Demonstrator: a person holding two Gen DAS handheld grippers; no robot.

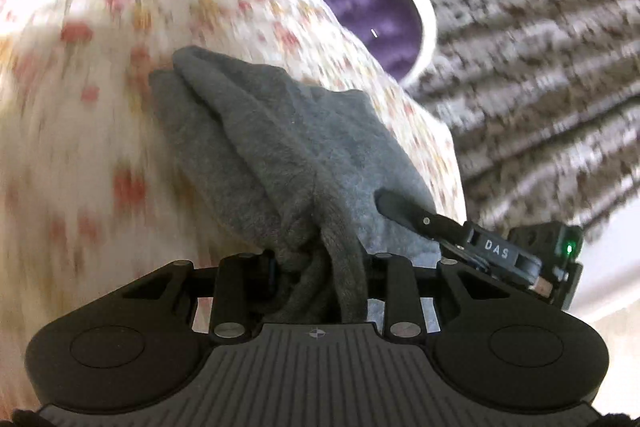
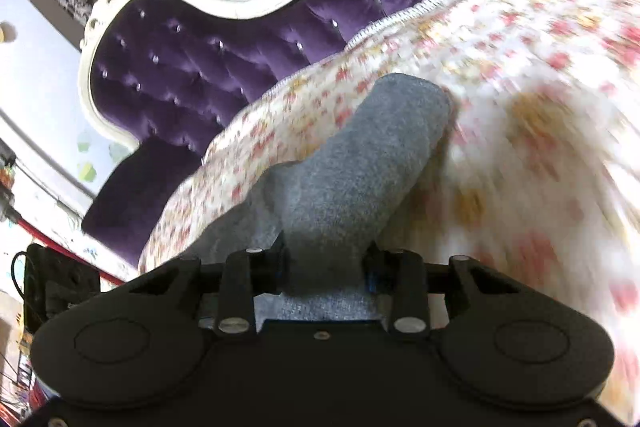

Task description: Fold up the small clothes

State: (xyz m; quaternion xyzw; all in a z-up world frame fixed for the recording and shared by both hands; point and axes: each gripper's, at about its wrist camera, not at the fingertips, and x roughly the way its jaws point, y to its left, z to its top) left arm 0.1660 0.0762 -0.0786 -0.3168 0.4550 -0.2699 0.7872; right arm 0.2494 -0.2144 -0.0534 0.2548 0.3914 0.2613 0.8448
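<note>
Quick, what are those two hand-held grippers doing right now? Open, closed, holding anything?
Left hand-held gripper: closed on bunched grey cloth.
Right hand-held gripper: closed on the grey cloth too.

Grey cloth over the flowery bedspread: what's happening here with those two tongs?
A person is working two handheld tongs on one grey cloth, above a floral bedspread on a bed with a purple headboard. The left tongs are shut on a bunched part of the cloth. The right tongs grip another part, and in the left view they reach in beside the fabric. The cloth is gathered and crumpled, not yet folded flat.
</note>
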